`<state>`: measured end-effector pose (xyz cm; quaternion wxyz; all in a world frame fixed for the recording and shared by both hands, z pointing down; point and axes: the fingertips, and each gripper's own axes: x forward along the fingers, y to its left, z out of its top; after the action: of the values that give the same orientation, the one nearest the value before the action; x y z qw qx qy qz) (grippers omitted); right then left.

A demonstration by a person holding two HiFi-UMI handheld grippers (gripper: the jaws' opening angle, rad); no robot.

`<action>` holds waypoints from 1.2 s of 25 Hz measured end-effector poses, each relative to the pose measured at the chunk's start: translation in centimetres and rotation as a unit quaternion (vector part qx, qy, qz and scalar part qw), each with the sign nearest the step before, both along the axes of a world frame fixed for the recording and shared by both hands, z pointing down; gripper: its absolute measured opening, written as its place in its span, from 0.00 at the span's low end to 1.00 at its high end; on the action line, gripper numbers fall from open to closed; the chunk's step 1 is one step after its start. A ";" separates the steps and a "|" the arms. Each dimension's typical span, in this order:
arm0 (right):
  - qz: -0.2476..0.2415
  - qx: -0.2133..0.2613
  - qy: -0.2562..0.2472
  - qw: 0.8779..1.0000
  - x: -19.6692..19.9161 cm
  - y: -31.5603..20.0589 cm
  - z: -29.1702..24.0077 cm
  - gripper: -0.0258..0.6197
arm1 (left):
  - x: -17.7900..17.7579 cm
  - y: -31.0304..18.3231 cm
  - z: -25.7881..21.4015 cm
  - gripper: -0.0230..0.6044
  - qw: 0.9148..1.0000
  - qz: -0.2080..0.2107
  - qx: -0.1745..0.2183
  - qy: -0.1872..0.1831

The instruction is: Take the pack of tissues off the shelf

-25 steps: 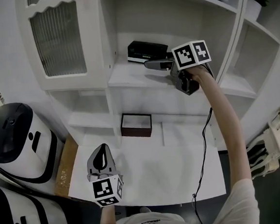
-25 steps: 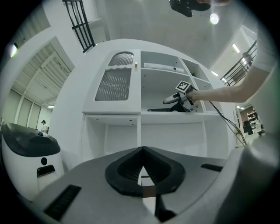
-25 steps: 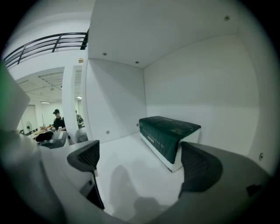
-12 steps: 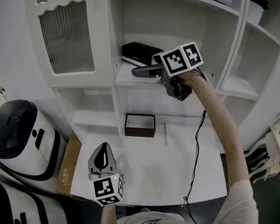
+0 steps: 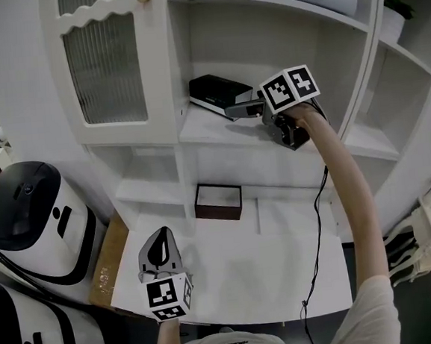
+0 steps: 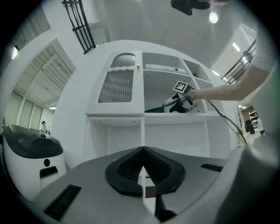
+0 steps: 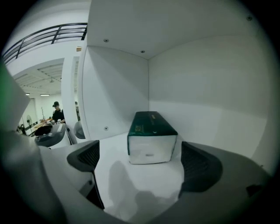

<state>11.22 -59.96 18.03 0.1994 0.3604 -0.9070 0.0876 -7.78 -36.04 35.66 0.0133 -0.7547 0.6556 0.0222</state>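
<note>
The pack of tissues [image 5: 220, 92] is a dark green box with a pale end, lying on the upper shelf [image 5: 204, 131] of the white cabinet. In the right gripper view the pack of tissues [image 7: 151, 135] sits just beyond my open right gripper [image 7: 138, 159], lined up with the gap between the jaws but not touched. From the head view the right gripper [image 5: 236, 112] reaches into the shelf bay beside the pack. My left gripper [image 5: 158, 256] hangs low over the white counter, shut and holding nothing; its jaws [image 6: 142, 175] meet in the left gripper view.
A dark brown open box [image 5: 218, 201] stands at the back of the counter [image 5: 284, 274]. A cabinet door with ribbed glass [image 5: 108, 61] is left of the shelf bay. White-and-black machines [image 5: 28, 214] stand to the left. A cable [image 5: 315, 234] hangs from the right gripper.
The right gripper has pulled back a little to the right from the pack and sits slightly lower in the bay. The left gripper has barely moved.
</note>
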 end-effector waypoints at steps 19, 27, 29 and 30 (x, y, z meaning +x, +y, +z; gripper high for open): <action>-0.006 -0.039 0.004 0.999 -1.9 -5.6 2.3 0.95 | -2.3 -1.3 1.5 0.04 0.999 -0.034 -0.022 0.009; 0.003 -0.027 -0.002 1.000 -3.8 -6.8 1.9 0.91 | -3.5 -1.0 1.8 0.04 0.998 -0.049 -0.025 0.016; 0.010 -0.023 -0.004 1.000 -3.7 -7.0 1.8 0.87 | -3.8 -1.0 1.8 0.04 0.998 -0.051 -0.025 0.017; 0.013 -0.022 -0.005 1.000 -3.6 -7.0 1.7 0.85 | -3.8 -1.0 1.8 0.04 0.998 -0.051 -0.025 0.018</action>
<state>7.64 -66.98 19.74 0.2020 0.3674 -0.9010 0.1117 -11.60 -36.99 37.42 -0.0163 -0.7199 0.6936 0.0189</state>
